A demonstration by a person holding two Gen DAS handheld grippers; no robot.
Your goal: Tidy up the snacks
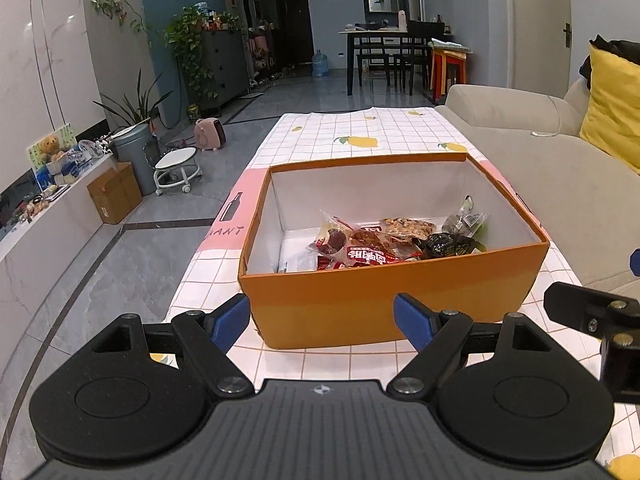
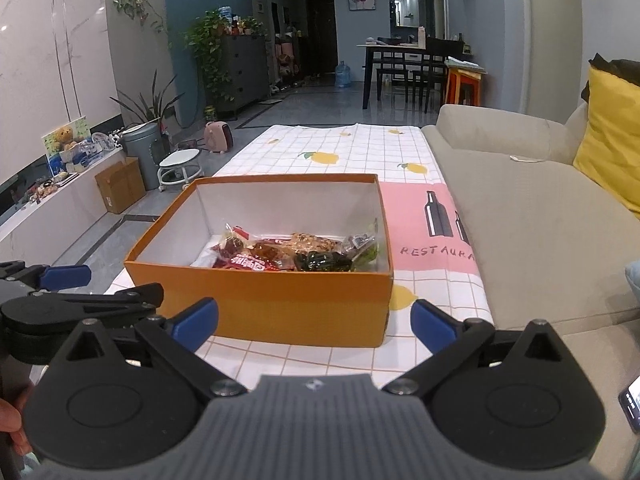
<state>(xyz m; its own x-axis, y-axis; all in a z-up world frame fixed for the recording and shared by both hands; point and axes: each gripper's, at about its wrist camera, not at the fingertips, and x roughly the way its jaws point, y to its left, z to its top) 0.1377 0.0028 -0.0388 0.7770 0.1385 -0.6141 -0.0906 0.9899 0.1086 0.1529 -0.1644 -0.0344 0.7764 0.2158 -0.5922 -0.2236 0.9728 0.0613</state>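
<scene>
An orange cardboard box (image 1: 360, 304) with a white inside stands on the table. It also shows in the right wrist view (image 2: 280, 304). Several snack packets (image 1: 384, 246) lie in a heap in its near right part: red ones, a brown one, dark ones. They also show in the right wrist view (image 2: 296, 254). My left gripper (image 1: 322, 320) is open and empty, just in front of the box's near wall. My right gripper (image 2: 314, 320) is open and empty, also in front of the near wall. The right gripper's body (image 1: 596, 320) shows at the right edge of the left wrist view.
The table has a checked cloth with lemons (image 2: 340, 148) and a pink patch (image 2: 432, 216). A beige sofa (image 2: 540, 208) with a yellow cushion (image 2: 612, 132) runs along the table's right side. The floor drops off at the left. A phone (image 2: 632, 404) shows at the bottom right.
</scene>
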